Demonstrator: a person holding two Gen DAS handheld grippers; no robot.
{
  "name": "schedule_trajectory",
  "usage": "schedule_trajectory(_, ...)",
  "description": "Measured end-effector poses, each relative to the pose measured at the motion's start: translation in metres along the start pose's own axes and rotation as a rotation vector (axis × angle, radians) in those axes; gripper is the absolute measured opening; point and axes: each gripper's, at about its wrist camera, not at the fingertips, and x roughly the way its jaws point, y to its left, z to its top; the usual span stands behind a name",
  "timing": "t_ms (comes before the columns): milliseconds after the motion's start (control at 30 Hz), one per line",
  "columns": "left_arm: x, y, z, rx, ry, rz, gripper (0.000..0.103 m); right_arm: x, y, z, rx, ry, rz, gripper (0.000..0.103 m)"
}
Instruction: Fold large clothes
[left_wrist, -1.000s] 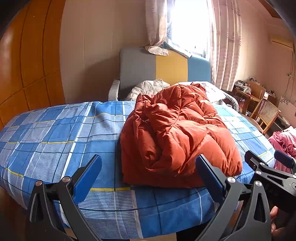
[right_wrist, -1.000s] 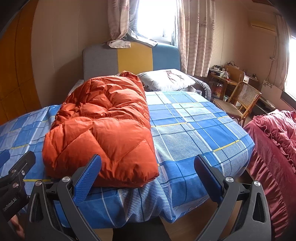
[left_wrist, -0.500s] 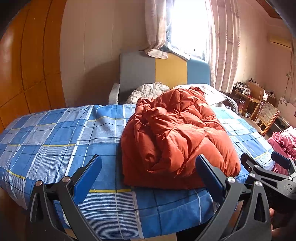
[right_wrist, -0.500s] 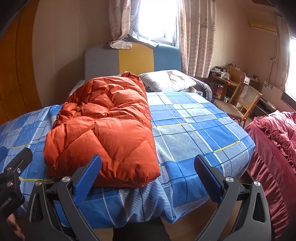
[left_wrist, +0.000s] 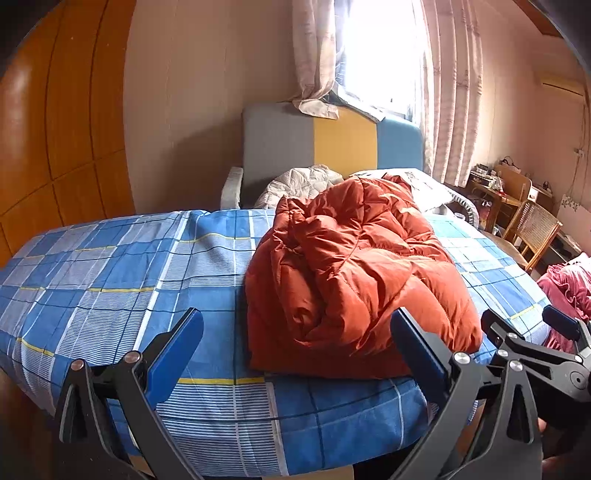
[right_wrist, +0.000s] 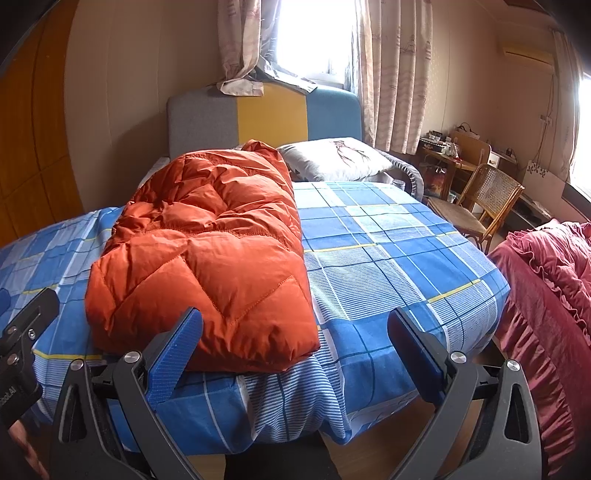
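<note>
An orange quilted down jacket lies folded in a puffy bundle on the blue checked bed sheet. In the right wrist view the jacket lies left of centre on the sheet. My left gripper is open and empty, held off the bed's near edge, short of the jacket's front hem. My right gripper is open and empty, also off the near edge, just right of the jacket's near corner. The right gripper shows at the right of the left wrist view.
A grey, yellow and blue headboard and a white pillow stand at the far end. A wicker chair and a cluttered desk are at the right. A dark red ruffled cover lies near right. Wooden wardrobe panels stand left.
Both grippers have drawn back a little from the bed and stayed open. The jacket has not moved.
</note>
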Motion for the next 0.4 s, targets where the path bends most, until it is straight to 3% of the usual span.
schedule_trajectory(400,0.011,0.0,-0.005,-0.009,0.049,-0.021,0.101,0.004,-0.003,-0.001,0.003,0.006,-0.001,0.1)
